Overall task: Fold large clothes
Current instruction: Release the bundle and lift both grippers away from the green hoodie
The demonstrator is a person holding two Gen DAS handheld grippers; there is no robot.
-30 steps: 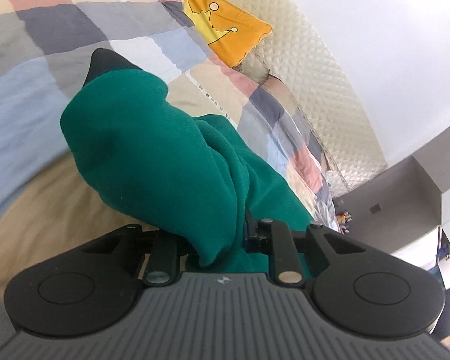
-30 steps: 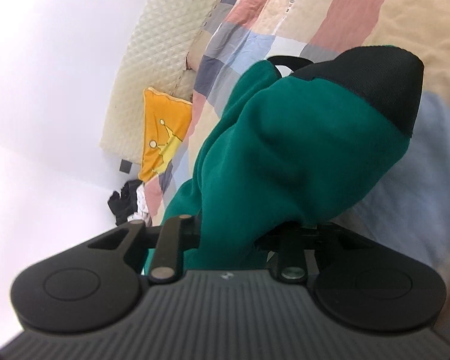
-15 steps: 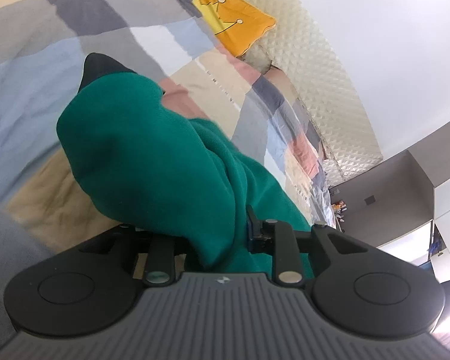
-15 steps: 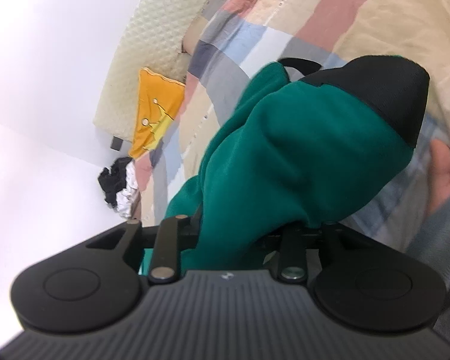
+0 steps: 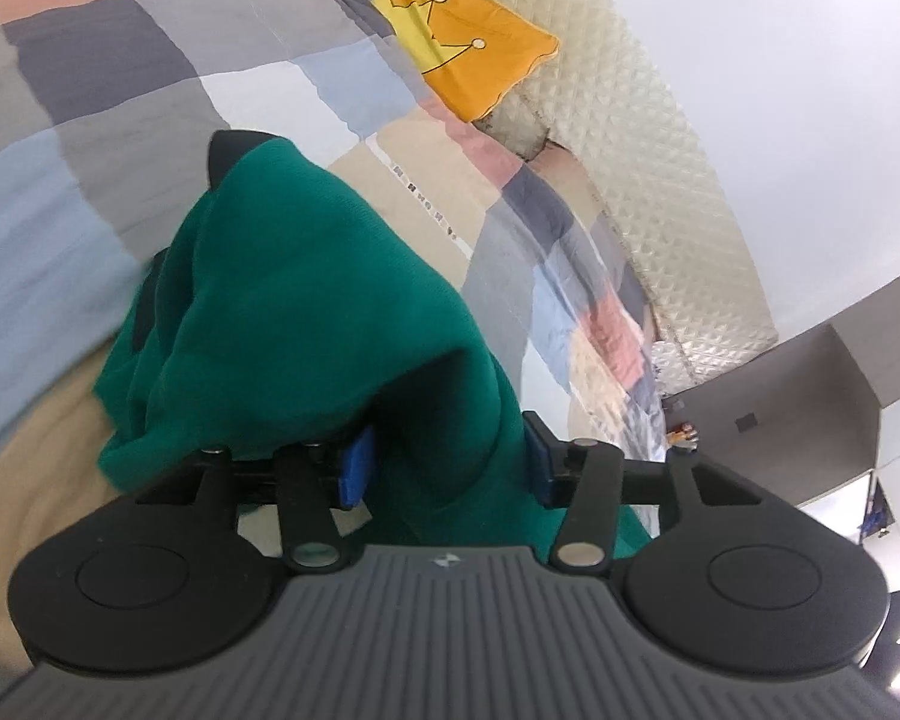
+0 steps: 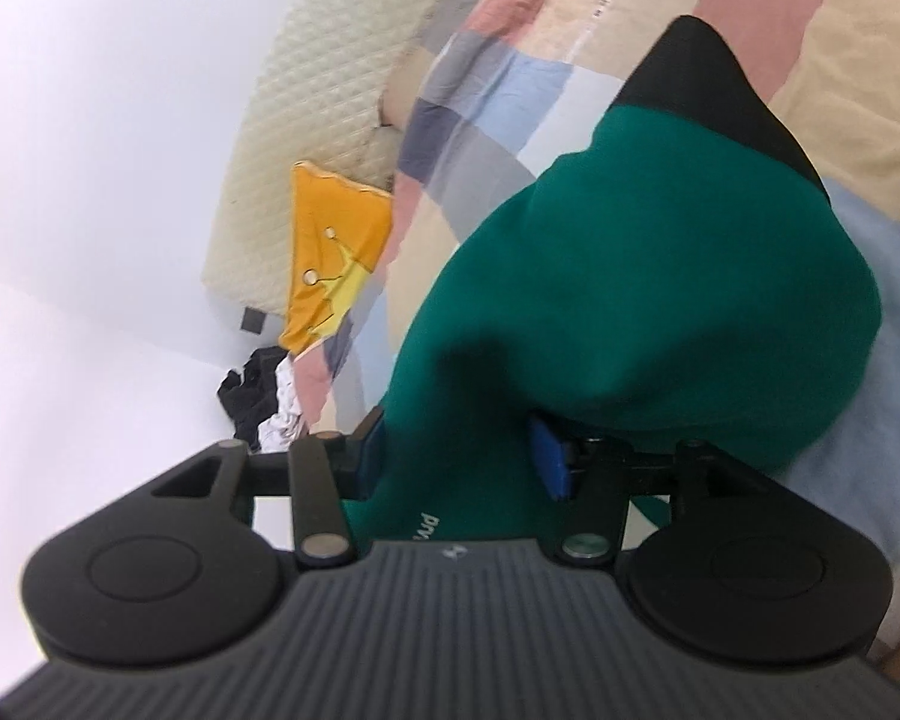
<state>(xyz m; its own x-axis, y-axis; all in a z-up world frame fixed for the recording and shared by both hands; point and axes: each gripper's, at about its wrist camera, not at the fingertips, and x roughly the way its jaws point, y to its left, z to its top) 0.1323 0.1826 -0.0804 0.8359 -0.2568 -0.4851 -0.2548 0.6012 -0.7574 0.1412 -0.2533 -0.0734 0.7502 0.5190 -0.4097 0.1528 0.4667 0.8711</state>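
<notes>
Bed, patchwork quilt point(image 5: 150, 90); orange cushion point(image 5: 450, 48), green garment point(image 5: 306, 312) on it.

A home bedroom: patchwork quilt point(image 5: 150, 90), orange crown pillow point(image 5: 450, 54), padded headboard point(image 5: 660, 138).

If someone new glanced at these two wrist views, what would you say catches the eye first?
A green garment with black trim bulges up in the middle of both views, draped between each gripper's blue pads. The left gripper and right gripper have just been opening, the cloth lying loose between their jaws. Behind, an orange crown cushion leans against the quilted headboard on the checked bedspread.
</notes>
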